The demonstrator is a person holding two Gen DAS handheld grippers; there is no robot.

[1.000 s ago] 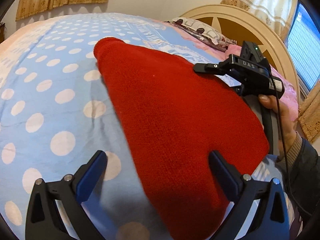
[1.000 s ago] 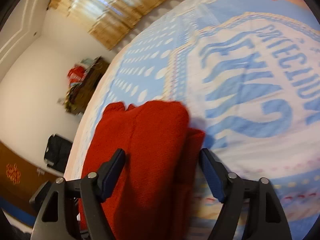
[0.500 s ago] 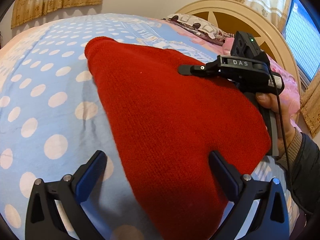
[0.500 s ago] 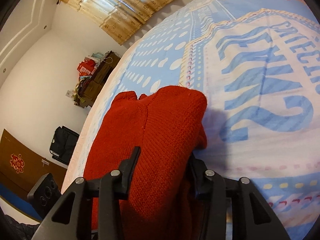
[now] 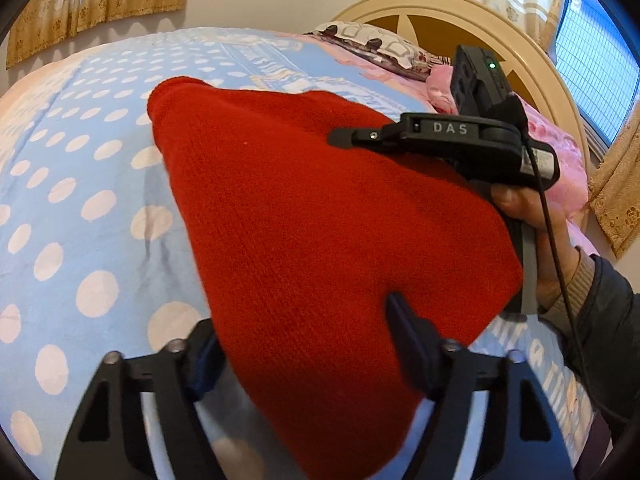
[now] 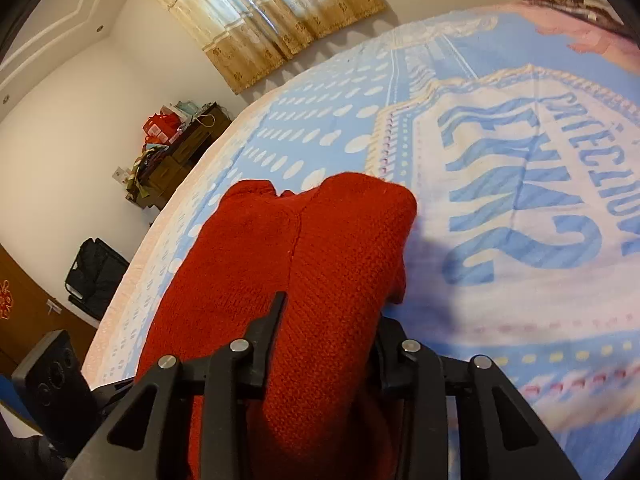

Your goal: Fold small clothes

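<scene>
A: Nearest in our left wrist view, the left claw (image 5: 304,344) straddles the near end of the red knitted garment (image 5: 320,220). Its jaws have just been closing, with the knit between them. The left finger sits at the cloth's edge and the right finger lies against the top of it. We cannot tell whether the pads press yet.

B: Agreed. In our right wrist view, the right claw (image 6: 328,328) has also just been closing, and both its fingers now pinch a raised fold of the red knitted garment (image 6: 312,264). The cloth bulges up between them, so we log it as gripped.

A: The garment lies folded on the bed, on the light blue bedspread (image 5: 80,208) with white dots. Its long side runs away from the left claw towards the rounded far corner.

B: On the garment's far right edge we see the right claw's black body, marked DAS, and the person's hand (image 5: 532,236) on its handle, with a dark sleeve below.

A: Beyond that, the pink bedding (image 5: 560,152) and a patterned pillow (image 5: 372,44), then the cream headboard (image 5: 460,8).

B: Farthest in the right view: tan curtains (image 6: 260,12), a cluttered dark cabinet (image 6: 180,152) by the wall, a black bag (image 6: 96,272) on the floor.
</scene>
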